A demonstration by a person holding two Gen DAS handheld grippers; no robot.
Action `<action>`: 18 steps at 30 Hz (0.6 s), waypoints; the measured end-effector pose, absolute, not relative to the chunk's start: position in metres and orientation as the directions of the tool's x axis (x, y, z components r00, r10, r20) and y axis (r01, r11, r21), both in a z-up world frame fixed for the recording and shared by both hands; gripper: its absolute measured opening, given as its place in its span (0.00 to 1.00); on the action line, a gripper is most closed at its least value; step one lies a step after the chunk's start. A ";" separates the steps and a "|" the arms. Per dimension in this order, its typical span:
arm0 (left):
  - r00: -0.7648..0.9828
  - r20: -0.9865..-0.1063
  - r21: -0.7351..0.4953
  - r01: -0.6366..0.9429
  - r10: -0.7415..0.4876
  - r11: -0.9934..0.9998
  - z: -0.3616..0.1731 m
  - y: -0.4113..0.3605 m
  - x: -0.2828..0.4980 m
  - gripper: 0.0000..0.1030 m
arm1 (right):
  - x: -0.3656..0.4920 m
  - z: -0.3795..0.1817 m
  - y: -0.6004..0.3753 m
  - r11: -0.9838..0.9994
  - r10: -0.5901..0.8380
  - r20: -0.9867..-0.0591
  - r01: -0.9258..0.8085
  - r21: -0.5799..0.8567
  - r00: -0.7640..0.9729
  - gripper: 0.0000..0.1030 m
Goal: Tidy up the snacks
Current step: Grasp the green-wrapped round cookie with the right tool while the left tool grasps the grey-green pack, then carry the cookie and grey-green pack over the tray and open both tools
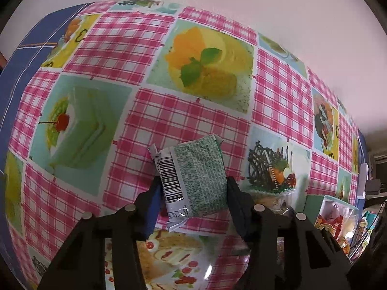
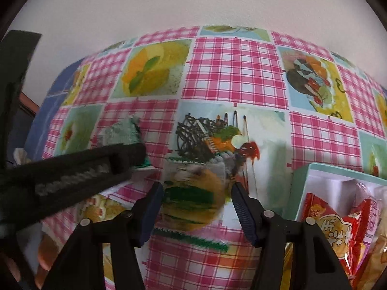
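The left hand-held gripper (image 1: 193,188) was clenched on a small green-and-silver foil snack packet (image 1: 196,178), printed side and barcode up, held just above the counter (image 1: 188,113) with its pink-check, dessert-print oilcloth. The packet looked light and soft, its crimped foil ends likely slippery; the black fingers (image 1: 238,205) pressed its two long sides across the puffed middle, which seemed the safest hold, though a hard squeeze could crush whatever is inside.

To its right, the right hand-held gripper (image 2: 197,200) bracketed a clear-wrapped round golden pastry with a green band (image 2: 191,198). The frame was blurred there, so whether the pads (image 2: 243,210) truly touched it, or whether it lay on the counter or was lifted, could not be told.

Both tools pointed forward and downward at the counter, the left one crossing the right camera's view. A pale green open box (image 2: 300,188) holding red snack bags (image 2: 336,227) stood near the right.
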State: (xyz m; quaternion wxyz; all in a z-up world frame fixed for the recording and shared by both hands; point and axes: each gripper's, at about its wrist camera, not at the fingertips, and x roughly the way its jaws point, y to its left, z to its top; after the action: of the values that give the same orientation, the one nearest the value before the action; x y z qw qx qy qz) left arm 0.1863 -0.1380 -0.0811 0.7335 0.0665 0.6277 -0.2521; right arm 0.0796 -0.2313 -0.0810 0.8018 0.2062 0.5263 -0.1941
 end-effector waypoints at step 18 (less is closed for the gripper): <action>0.124 -0.900 -0.327 0.439 -0.417 0.837 0.003 -0.084 0.098 0.50 | -0.027 0.016 -0.219 0.768 -0.165 -0.860 0.610 0.194 0.482 0.51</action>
State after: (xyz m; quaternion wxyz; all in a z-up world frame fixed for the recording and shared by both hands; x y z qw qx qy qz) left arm 0.0977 -0.0839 0.0026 0.7497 0.0090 0.5970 -0.2854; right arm -0.0274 -0.2191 0.0163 0.8249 0.2463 0.4515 -0.2348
